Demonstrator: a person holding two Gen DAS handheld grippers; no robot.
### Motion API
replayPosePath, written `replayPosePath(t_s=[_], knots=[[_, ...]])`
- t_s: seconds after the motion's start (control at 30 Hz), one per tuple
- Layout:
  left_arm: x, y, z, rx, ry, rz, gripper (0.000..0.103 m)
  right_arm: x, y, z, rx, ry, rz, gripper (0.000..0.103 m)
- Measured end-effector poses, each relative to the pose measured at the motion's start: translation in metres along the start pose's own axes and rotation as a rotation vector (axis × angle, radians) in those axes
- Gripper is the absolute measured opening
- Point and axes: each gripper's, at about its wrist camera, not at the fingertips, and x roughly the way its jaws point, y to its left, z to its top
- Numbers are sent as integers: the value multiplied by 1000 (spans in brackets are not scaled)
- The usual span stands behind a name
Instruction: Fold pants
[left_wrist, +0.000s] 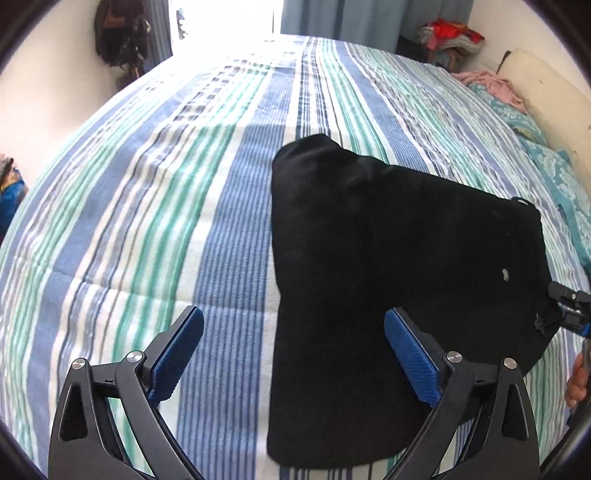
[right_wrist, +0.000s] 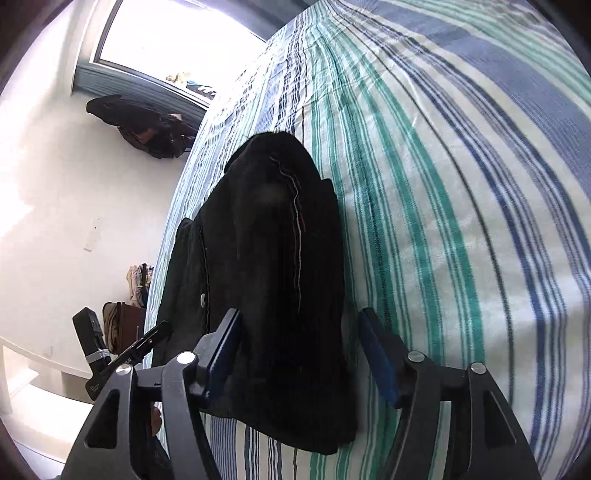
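No legible writing on either tool; faint white print on a black device (right_wrist: 96, 345) at the lower left of the right wrist view, too small to read.

Left gripper (left_wrist: 293, 352): released, blue-padded fingers (left_wrist: 176, 356) spread wide, nothing between them. Hovers above the near edge of the bed, straddling the left border of the black pants (left_wrist: 388, 251), the right-hand pad over the dark cloth, the left-hand pad over the striped bedspread (left_wrist: 147, 192). Contact with the fabric not determinable.

Right gripper (right_wrist: 301, 354): also released, fingers (right_wrist: 380, 365) apart, the folded pants (right_wrist: 273, 266) lying between and beyond them, a pale stitching line running along the top layer and a small button near its left edge. Touching or merely above: cannot tell. Seen in the left wrist view as a black and blue tip (left_wrist: 570, 306) at the right edge of the garment, with a bit of the person's hand (left_wrist: 576, 380) below it.

Pants folded into a compact dark bundle, flat on the blue, green and white striped cover, near the front edge of the bed.

Around: bright window (left_wrist: 225, 18) and blue curtain (left_wrist: 340, 18) beyond the far end of the bed; dark bags hanging on the white wall (left_wrist: 118, 37); a pile of coloured clothes (left_wrist: 450, 35) in the far right corner; pink cloth (left_wrist: 491, 83) and teal patterned bedding (left_wrist: 554, 173) along the right side.
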Motion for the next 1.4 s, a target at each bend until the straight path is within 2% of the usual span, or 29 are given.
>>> replayPosePath(t_s=[0.13, 0.2, 0.27, 0.47, 0.53, 0.63, 0.83, 0.93, 1.07, 1.2, 1.3, 1.4], knots=[[-41, 2, -24, 68, -45, 47, 99, -49, 24, -14, -119, -101, -155, 81], [-58, -2, -37, 113, -64, 67, 99, -70, 40, -34, -175, -125, -205, 87], [-72, -7, -50, 145, -82, 88, 99, -86, 53, -56, -234, -138, -244, 89], [-102, -20, -79, 169, -105, 76, 99, -109, 85, -132, -309, -175, -292, 89], [-110, -24, -82, 173, -114, 68, 99, -115, 92, -149, -306, -190, -302, 97], [-125, -27, -89, 168, -133, 49, 99, -118, 106, -165, -305, -209, -317, 102], [-149, -29, -96, 150, -188, 42, 99, -115, 129, -192, -339, -191, -365, 103], [-158, -31, -102, 155, -214, 38, 99, -111, 136, -202, -349, -177, -431, 103], [-173, -30, -114, 156, -254, 24, 102, -116, 142, -217, -341, -234, -529, 103], [-185, -27, -131, 124, -239, 5, 102, -128, 150, -232, -332, -273, -595, 103], [-194, -28, -138, 139, -219, 24, 102, -137, 159, -242, -320, -266, -646, 103], [-211, -31, -141, 168, -259, 49, 102, -149, 169, -250, -319, -259, -629, 103]])
